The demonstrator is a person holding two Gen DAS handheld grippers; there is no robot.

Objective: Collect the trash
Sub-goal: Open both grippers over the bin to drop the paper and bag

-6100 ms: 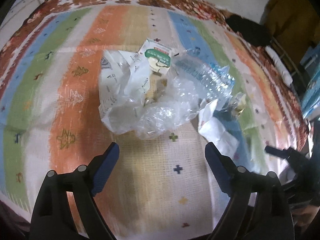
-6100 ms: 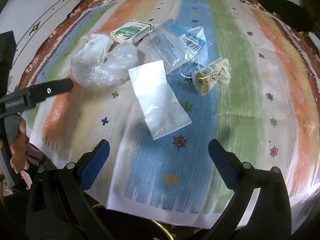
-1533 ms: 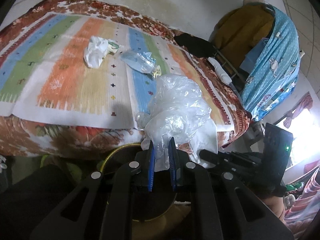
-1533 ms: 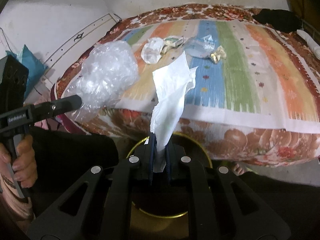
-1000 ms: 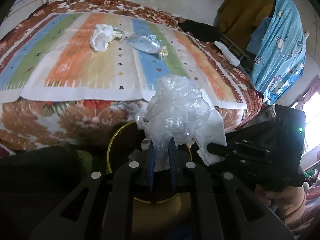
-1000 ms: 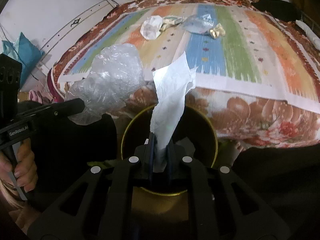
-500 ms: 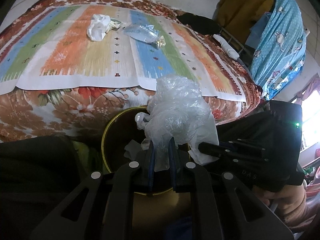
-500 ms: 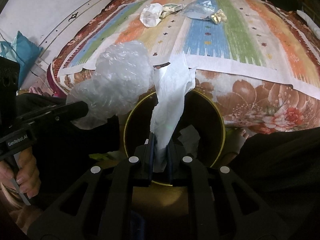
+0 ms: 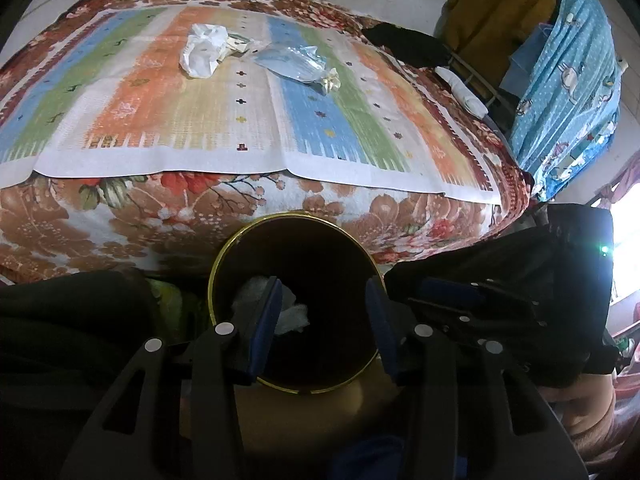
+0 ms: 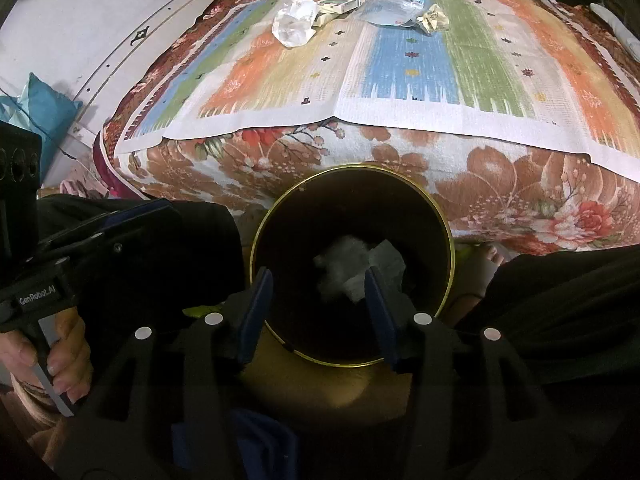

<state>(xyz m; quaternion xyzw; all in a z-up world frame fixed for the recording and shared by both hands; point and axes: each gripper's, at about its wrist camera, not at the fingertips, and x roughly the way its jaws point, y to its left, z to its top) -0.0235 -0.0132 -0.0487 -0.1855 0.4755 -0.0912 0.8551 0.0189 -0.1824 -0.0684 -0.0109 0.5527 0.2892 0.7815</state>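
Note:
A dark round bin with a gold rim (image 9: pixel 224 256) (image 10: pixel 448 240) stands on the floor against the bed. My left gripper (image 9: pixel 324 304) is open and empty over its mouth. My right gripper (image 10: pixel 318 296) is open and empty over it too. Crumpled clear plastic and white paper (image 10: pixel 356 268) lie inside the bin, also seen in the left wrist view (image 9: pixel 292 314). On the striped cloth far back lie a crumpled white bag (image 9: pixel 202 54) (image 10: pixel 294 26), a small carton (image 10: pixel 338 5), a crushed clear bottle (image 9: pixel 294 62) (image 10: pixel 394 8) and a gold wrapper (image 9: pixel 330 80) (image 10: pixel 434 18).
The bed with a floral sheet (image 9: pixel 160 208) (image 10: pixel 500 184) rises just behind the bin. A blue patterned cloth (image 9: pixel 568 80) hangs over a chair at the right. A black item (image 9: pixel 404 44) lies at the bed's far corner. A teal cushion (image 10: pixel 40 112) leans by the wall.
Both grippers have opened. The clear plastic left my left gripper and the white paper left my right one; both now lie inside the bin.

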